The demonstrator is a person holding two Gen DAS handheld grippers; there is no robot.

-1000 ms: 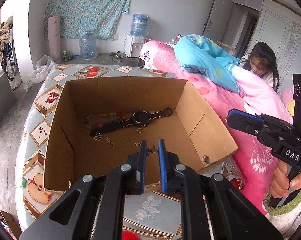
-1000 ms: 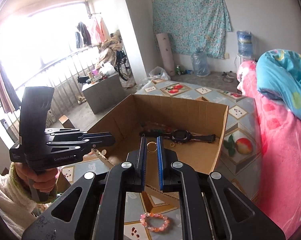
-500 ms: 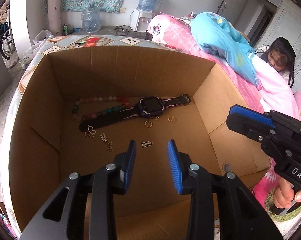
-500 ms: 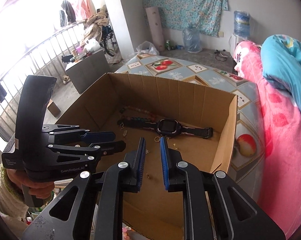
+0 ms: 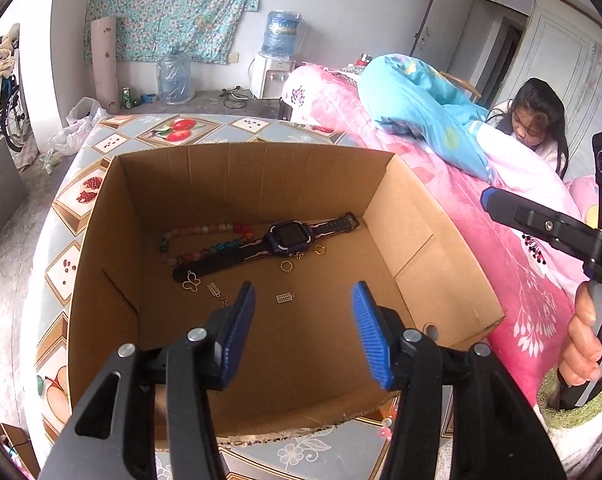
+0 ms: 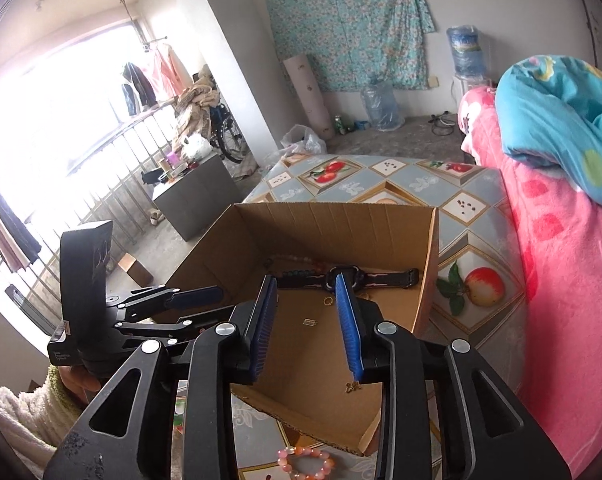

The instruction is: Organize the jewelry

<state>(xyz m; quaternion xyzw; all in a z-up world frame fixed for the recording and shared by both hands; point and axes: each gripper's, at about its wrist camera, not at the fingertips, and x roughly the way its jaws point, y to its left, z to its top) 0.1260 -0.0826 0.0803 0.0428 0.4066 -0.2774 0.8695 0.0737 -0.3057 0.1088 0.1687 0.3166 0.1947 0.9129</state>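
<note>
- I am looking at the table (image 5: 257, 128) with its fruit-patterned cloth, pushed against a bed under a pink quilt (image 5: 453, 184).
- The open cardboard box (image 5: 421, 240) is sitting on that table, and both of my grippers are hovering at its near edge.
- My left gripper (image 5: 303, 320) is pointing down into the box; its jaws are opening, with blue pads spread wide and nothing between them.
- My right gripper (image 6: 307, 316) is hanging over the near corner of the box; its jaws are opening too, parted less than the left pair, gripping nothing.
- A dark watch (image 5: 291, 238) is lying flat across the box floor near the back wall.
- A string of coloured beads (image 5: 205, 232) is lying just beside the watch strap, touching it I think, though the view is too small to be sure.
- A pink bead bracelet (image 6: 305, 460) is lying on the table outside the box, below my right gripper.
- Small gold pieces are scattered on the floor in front of the watch: a butterfly charm (image 5: 191, 281), a ring (image 5: 287, 266) and a little rectangular charm (image 5: 283, 298).
</note>
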